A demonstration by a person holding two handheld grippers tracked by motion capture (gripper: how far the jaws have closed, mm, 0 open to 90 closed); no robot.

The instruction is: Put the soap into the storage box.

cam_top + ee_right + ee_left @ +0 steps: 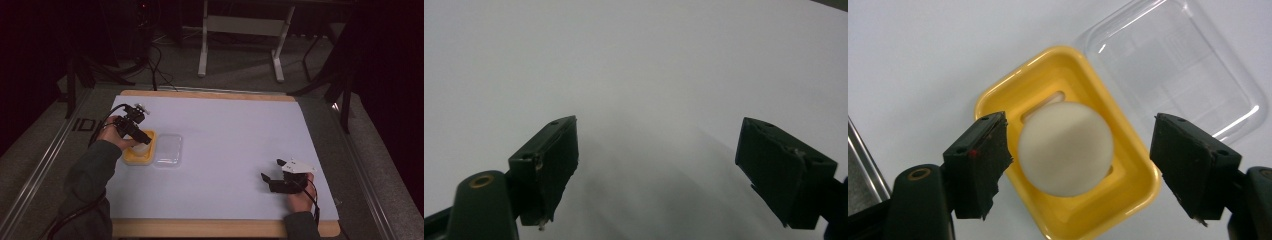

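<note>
A cream, round, smooth object point(1065, 149) lies in a yellow rectangular tray point(1128, 200) at the left of the white table. My left gripper point(1080, 127) hangs just above it, pointing down, with the object between its jaws. The left pad is close to the object, and a wide gap remains on the right, so nothing is gripped. From the high view the left gripper point(144, 140) covers the near part of the yellow tray point(131, 159). My right gripper point(271, 169) rests low at the near right of the table, open with nothing between its jaws point(659, 135).
A clear plastic lid point(168, 149) lies flat against the tray's right side, also seen as the clear lid point(1173, 75) beyond the tray. A white sheet point(230, 130) covers the wooden table. Table legs and cables stand on the dark floor behind.
</note>
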